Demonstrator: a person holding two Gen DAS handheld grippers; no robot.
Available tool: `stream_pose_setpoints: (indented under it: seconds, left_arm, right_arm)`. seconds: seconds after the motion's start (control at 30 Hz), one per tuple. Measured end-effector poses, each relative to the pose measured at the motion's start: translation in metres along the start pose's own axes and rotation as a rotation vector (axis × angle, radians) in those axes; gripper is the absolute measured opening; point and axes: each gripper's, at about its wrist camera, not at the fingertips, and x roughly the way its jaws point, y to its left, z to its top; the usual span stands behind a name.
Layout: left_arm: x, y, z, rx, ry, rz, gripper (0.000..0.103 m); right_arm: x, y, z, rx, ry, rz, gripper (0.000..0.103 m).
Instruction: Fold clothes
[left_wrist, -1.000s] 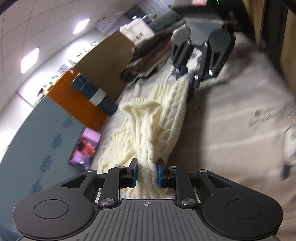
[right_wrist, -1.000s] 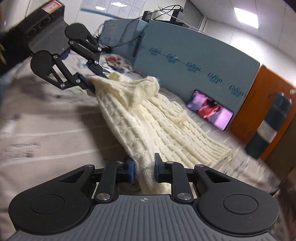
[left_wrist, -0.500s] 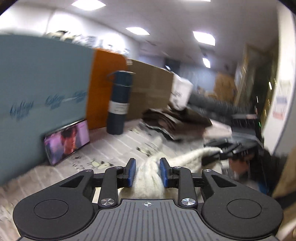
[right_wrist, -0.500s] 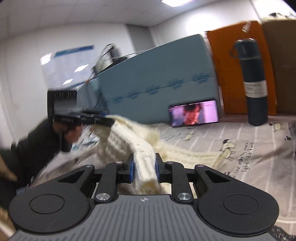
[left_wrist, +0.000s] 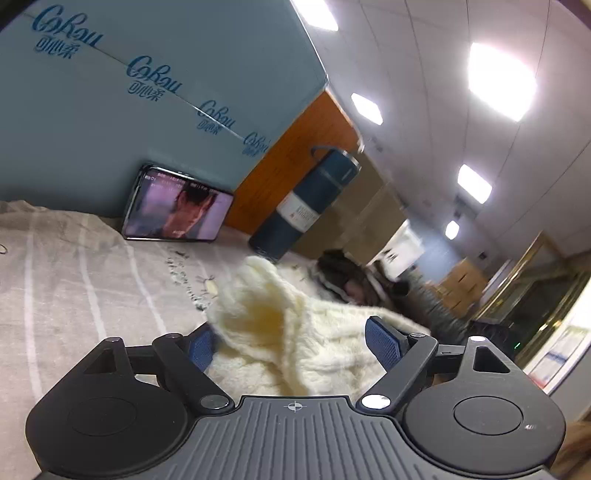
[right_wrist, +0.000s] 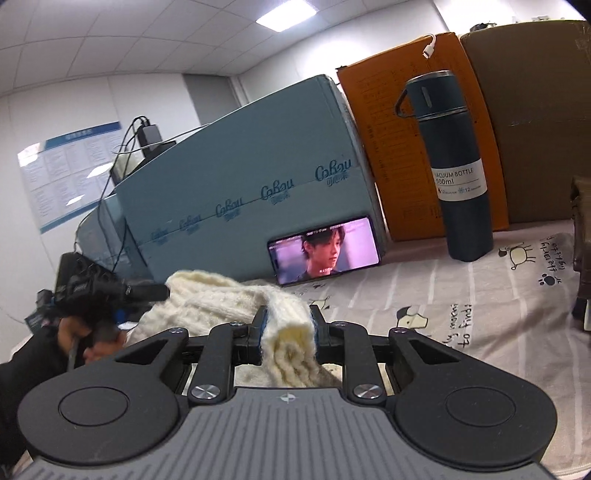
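Observation:
A cream cable-knit sweater (left_wrist: 273, 325) lies bunched on the striped printed sheet (left_wrist: 74, 280). My left gripper (left_wrist: 291, 345) is open, its blue pads (left_wrist: 382, 341) spread wide, with a fold of the sweater lying loose between them. My right gripper (right_wrist: 286, 325) is shut on a rolled edge of the sweater (right_wrist: 288, 332). In the right wrist view the left gripper (right_wrist: 110, 291) shows at the left, at the far end of the sweater.
A phone (right_wrist: 325, 254) playing video leans on a blue box (right_wrist: 251, 184). A dark vacuum bottle (right_wrist: 458, 177) stands before an orange box (right_wrist: 388, 140) and a brown box (right_wrist: 535, 110). Dark clothes (left_wrist: 351, 280) lie at the right.
My left gripper has opened and let go of the sweater. Both grippers swung round and came down toward the sheet; the right one still holds its edge.

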Motion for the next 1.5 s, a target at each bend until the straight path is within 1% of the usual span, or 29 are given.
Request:
stream_pose_setpoints:
  seconds: [0.07,0.1,0.17,0.2,0.23,0.27,0.37,0.4,0.47,0.53,0.6,0.67,0.77,0.8,0.83,0.87,0.93,1.0,1.07,1.17,1.23,1.27,1.33,1.37,1.43,1.5]
  left_arm:
    - [-0.006,-0.005,0.004,0.046,-0.035,0.046,0.086]
    - [-0.011,-0.005,0.007,0.06,-0.065,0.068,0.086]
    - [-0.022,-0.003,0.013,0.052,-0.148,0.106,0.091]
    - [-0.025,-0.001,0.017,0.039,-0.189,0.108,0.092]
    - [-0.027,0.001,0.021,0.018,-0.222,0.09,0.092]
    - [-0.025,0.004,0.024,-0.004,-0.232,0.052,0.092]
    - [-0.01,0.013,0.031,-0.054,-0.196,-0.081,0.092]
    - [-0.005,0.013,0.029,-0.048,-0.165,-0.112,0.091]
    - [0.005,0.011,0.022,0.005,-0.084,-0.193,0.091]
    - [0.013,0.01,0.015,0.032,0.0,-0.208,0.091]
    - [0.019,0.013,0.009,0.023,0.061,-0.221,0.091]
    - [0.021,0.017,0.006,0.003,0.095,-0.241,0.091]
    - [0.026,0.02,0.001,-0.023,0.132,-0.248,0.091]
    - [0.028,0.021,-0.001,-0.037,0.144,-0.258,0.091]
    - [0.03,0.021,-0.002,-0.038,0.158,-0.245,0.091]
    - [0.034,0.019,-0.004,-0.022,0.177,-0.207,0.091]
    - [0.041,0.015,-0.006,0.013,0.211,-0.131,0.091]
    - [0.045,0.005,-0.007,0.064,0.211,-0.058,0.091]
    - [0.041,-0.007,-0.005,0.127,0.182,0.009,0.092]
    - [0.028,-0.02,0.001,0.216,0.11,0.155,0.093]
    - [0.019,-0.027,0.004,0.251,0.058,0.246,0.093]
    - [0.016,-0.03,0.005,0.26,0.038,0.274,0.093]
    - [0.013,-0.038,0.004,0.264,0.016,0.297,0.094]
    - [0.015,-0.041,0.001,0.264,0.028,0.318,0.094]
    - [0.026,-0.047,-0.007,0.281,0.068,0.399,0.094]
    - [0.036,-0.05,-0.015,0.304,0.096,0.495,0.097]
  right_arm:
    - [0.0,0.001,-0.001,-0.005,-0.009,0.004,0.019]
    - [-0.001,0.0,-0.002,-0.001,-0.011,0.009,0.019]
    - [-0.005,-0.002,-0.003,0.005,-0.017,0.027,0.019]
    - [-0.007,-0.003,-0.004,0.005,-0.023,0.041,0.019]
    - [-0.008,-0.003,-0.005,-0.002,-0.025,0.05,0.019]
    - [-0.009,-0.002,-0.005,-0.009,-0.027,0.058,0.019]
    - [-0.012,-0.003,-0.007,-0.02,-0.043,0.092,0.019]
    - [-0.013,-0.004,-0.007,-0.02,-0.049,0.106,0.019]
    - [-0.014,-0.006,-0.008,-0.019,-0.058,0.118,0.019]
    - [-0.013,-0.007,-0.008,-0.016,-0.064,0.122,0.019]
    - [-0.012,-0.007,-0.009,-0.011,-0.068,0.123,0.019]
    - [-0.011,-0.006,-0.009,-0.014,-0.072,0.103,0.019]
    - [-0.01,-0.006,-0.007,0.002,-0.082,0.099,0.019]
    - [-0.01,-0.004,-0.007,-0.003,-0.084,0.085,0.019]
    - [-0.009,-0.003,-0.007,-0.01,-0.085,0.067,0.02]
    - [-0.005,-0.002,-0.007,-0.017,-0.074,0.034,0.02]
    - [0.006,0.0,-0.008,-0.025,-0.042,-0.06,0.021]
    - [0.018,-0.001,-0.009,-0.029,-0.003,-0.116,0.022]
    - [0.024,-0.002,-0.012,-0.04,0.011,-0.143,0.024]
    - [0.03,-0.004,-0.014,-0.048,0.035,-0.181,0.027]
    - [0.034,-0.005,-0.015,-0.047,0.055,-0.205,0.03]
    - [0.036,-0.006,-0.015,-0.048,0.066,-0.215,0.032]
    - [0.04,-0.006,-0.016,-0.053,0.079,-0.236,0.036]
    - [0.041,-0.005,-0.016,-0.056,0.083,-0.248,0.039]
    - [0.043,-0.007,-0.016,-0.052,0.092,-0.267,0.045]
    - [0.042,-0.009,-0.015,-0.035,0.089,-0.281,0.059]
